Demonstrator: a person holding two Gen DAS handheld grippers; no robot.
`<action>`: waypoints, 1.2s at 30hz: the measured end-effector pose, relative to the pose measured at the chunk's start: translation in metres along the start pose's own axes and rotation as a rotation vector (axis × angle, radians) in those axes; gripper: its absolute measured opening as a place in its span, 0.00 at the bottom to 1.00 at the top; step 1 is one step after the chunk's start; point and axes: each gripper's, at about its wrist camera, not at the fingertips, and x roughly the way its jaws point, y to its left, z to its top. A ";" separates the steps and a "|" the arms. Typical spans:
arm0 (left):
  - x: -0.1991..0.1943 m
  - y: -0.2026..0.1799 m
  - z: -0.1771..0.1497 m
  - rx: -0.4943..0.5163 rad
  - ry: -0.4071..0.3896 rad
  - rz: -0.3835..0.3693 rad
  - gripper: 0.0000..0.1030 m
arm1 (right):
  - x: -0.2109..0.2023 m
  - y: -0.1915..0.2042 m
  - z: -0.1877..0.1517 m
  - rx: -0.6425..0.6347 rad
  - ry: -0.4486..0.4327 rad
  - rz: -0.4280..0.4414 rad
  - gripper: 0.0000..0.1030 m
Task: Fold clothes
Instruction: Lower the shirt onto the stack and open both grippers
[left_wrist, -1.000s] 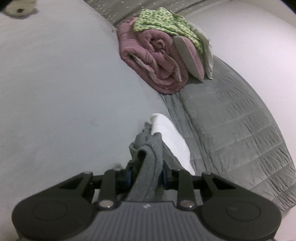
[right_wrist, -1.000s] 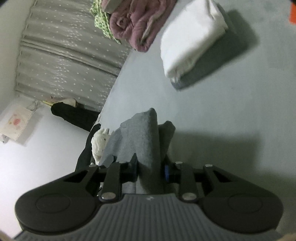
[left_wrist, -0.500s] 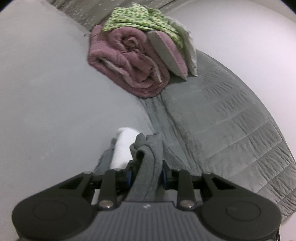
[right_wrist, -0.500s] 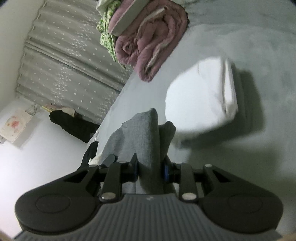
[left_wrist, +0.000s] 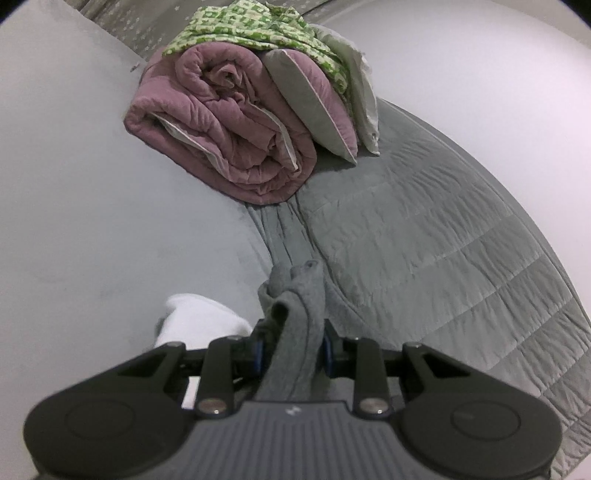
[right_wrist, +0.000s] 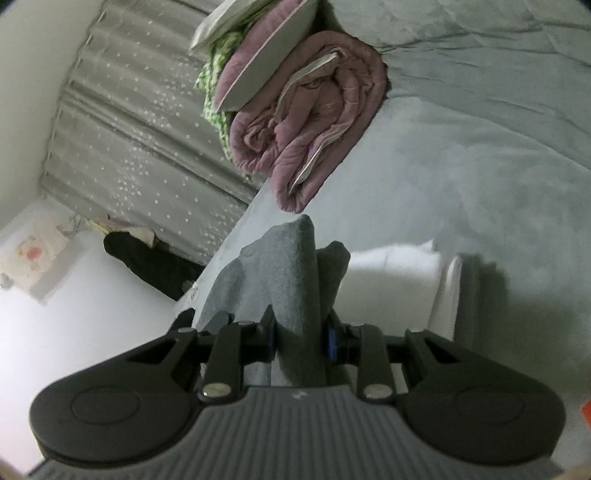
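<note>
The left gripper (left_wrist: 291, 349) is clamped on a bunched fold of a grey garment (left_wrist: 295, 314); the cloth fills the narrow gap between the blue-edged pads and pokes out ahead of them in a rumpled peak. The right gripper (right_wrist: 301, 338) likewise pinches grey garment (right_wrist: 291, 280) cloth, which rises beyond its pads in a pointed fold, with more of it drooping to the left of the fingers. Both pieces of cloth are held up off the bed (left_wrist: 74, 203).

Just past the left gripper, low and to its left, lies a white folded item (left_wrist: 199, 321), partly hidden by the gripper body. In the right wrist view the same white folded item (right_wrist: 399, 280) sits just beyond and to the right of the fingers, resting on a darker grey folded piece (right_wrist: 469, 295) whose edge shows along its right side.

Farther out on the bed (right_wrist: 480, 166) is a rolled mauve quilt (left_wrist: 229, 136), with a pillow (left_wrist: 314, 107) leaning on it and a green patterned cloth (left_wrist: 251, 26) draped over the top. To the right of the roll in the left wrist view spreads a grey quilted blanket (left_wrist: 424, 240). In the right wrist view a grey curtain (right_wrist: 129, 129) with small white specks hangs beyond the bed, and a dark heap (right_wrist: 147, 262) lies on the floor at its foot.
</note>
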 end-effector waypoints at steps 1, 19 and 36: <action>0.007 0.002 0.000 -0.005 0.001 0.001 0.28 | 0.001 -0.007 0.005 0.014 0.000 0.004 0.28; 0.044 0.030 -0.006 0.189 -0.108 0.146 0.45 | 0.005 -0.064 0.001 -0.094 -0.267 -0.093 0.48; 0.080 0.021 -0.032 0.415 -0.087 0.143 0.29 | 0.042 -0.043 -0.036 -0.520 -0.398 -0.323 0.29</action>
